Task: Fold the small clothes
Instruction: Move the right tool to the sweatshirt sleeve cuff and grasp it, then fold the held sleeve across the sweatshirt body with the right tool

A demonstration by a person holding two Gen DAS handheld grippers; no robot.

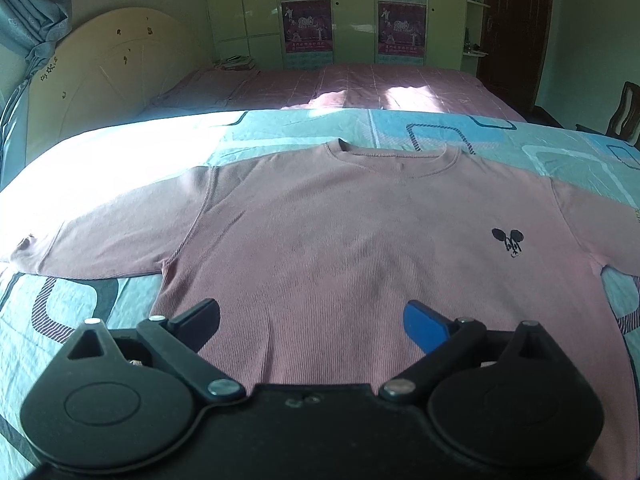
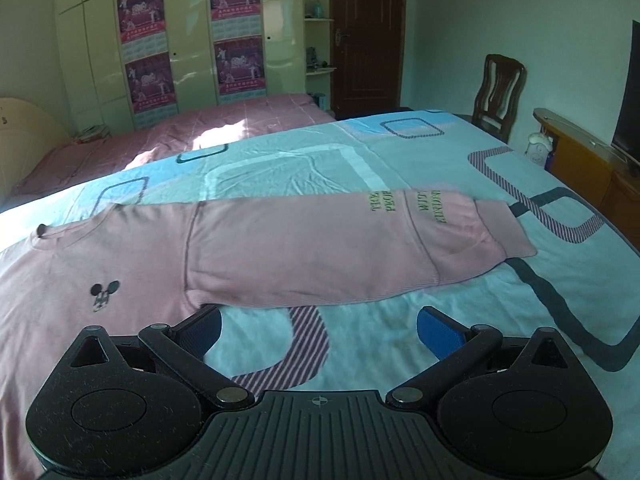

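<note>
Left tongs (image 1: 312,320) nearest, jaws apart, holding nothing, hovering over the lower hem of the pink sweatshirt (image 1: 340,248). Right tongs (image 2: 318,326) also apart and empty, over bare sheet just right of the body, near the underside of the right sleeve (image 2: 340,240).

Sweatshirt lies flat, front up, on the blue patterned bed (image 2: 440,160), neck pointing far. Small black mouse logo (image 1: 508,242) on the chest. Left sleeve (image 1: 100,232) stretched out left, right sleeve stretched out right with green lettering near the cuff. No crease or fold visible anywhere.

Judgement: task is at the start; garment only spread out, all folds left: sleeves in, sides, then hem up.

Far: second bed with pink cover (image 1: 360,84), wardrobe with posters (image 2: 148,48), dark door (image 2: 368,32), wooden chair (image 2: 500,92).
</note>
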